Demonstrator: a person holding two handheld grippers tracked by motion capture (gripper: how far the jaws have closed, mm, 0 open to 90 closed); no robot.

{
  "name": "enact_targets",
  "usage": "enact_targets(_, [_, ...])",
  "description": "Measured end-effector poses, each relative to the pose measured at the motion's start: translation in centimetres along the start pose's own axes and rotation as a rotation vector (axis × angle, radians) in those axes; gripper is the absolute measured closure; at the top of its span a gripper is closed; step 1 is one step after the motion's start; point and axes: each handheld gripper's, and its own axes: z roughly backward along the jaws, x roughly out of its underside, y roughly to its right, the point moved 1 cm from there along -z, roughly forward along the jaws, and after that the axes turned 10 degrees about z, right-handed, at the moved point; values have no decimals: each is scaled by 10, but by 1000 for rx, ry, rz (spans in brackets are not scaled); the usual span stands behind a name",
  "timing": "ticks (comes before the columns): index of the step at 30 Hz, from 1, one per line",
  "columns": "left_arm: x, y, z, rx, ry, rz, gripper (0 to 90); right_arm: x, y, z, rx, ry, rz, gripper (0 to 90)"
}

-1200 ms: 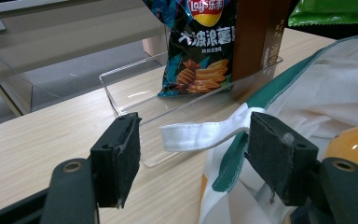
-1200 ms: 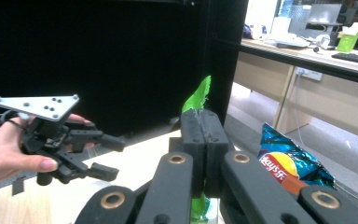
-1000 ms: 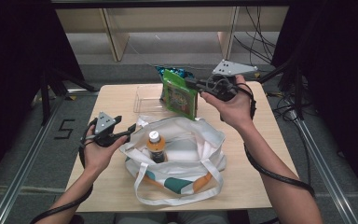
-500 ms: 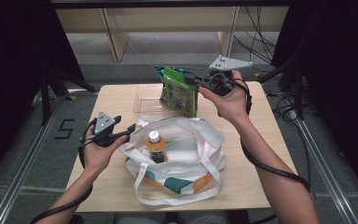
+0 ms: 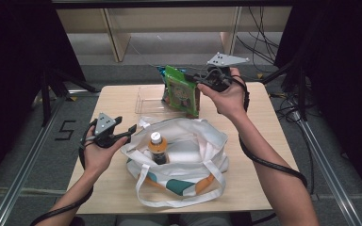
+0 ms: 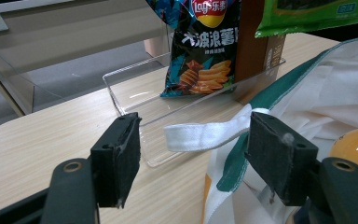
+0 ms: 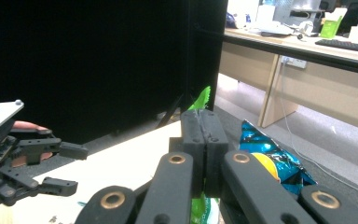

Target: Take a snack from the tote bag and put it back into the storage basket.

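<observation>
My right gripper (image 5: 197, 81) is shut on the top edge of a green snack bag (image 5: 182, 92), which hangs above the back of the table. In the right gripper view the jaws (image 7: 204, 126) are pressed together on the green bag's edge (image 7: 200, 100). My left gripper (image 5: 128, 133) stands open at the left rim of a white tote bag (image 5: 193, 146). In the left gripper view a white strap (image 6: 205, 134) lies between the open pads (image 6: 121, 156). An orange-capped bottle (image 5: 156, 147) stands upright inside the tote.
A clear plastic tray (image 5: 148, 100) sits at the back of the table (image 5: 118, 99). It holds a blue chips bag (image 6: 204, 46) and a brown box (image 6: 256, 51). Dark curtains flank both sides, and cables trail at the right.
My right hand has turned a little and shifted slightly left and back, with the green bag still in its jaws. The left gripper has stayed in place.
</observation>
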Motion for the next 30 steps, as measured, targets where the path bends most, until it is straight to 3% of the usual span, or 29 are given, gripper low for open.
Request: enact_targets(30, [1,-1,0,-2,-1,5,343,14,23,-37,51,-52,-10,900])
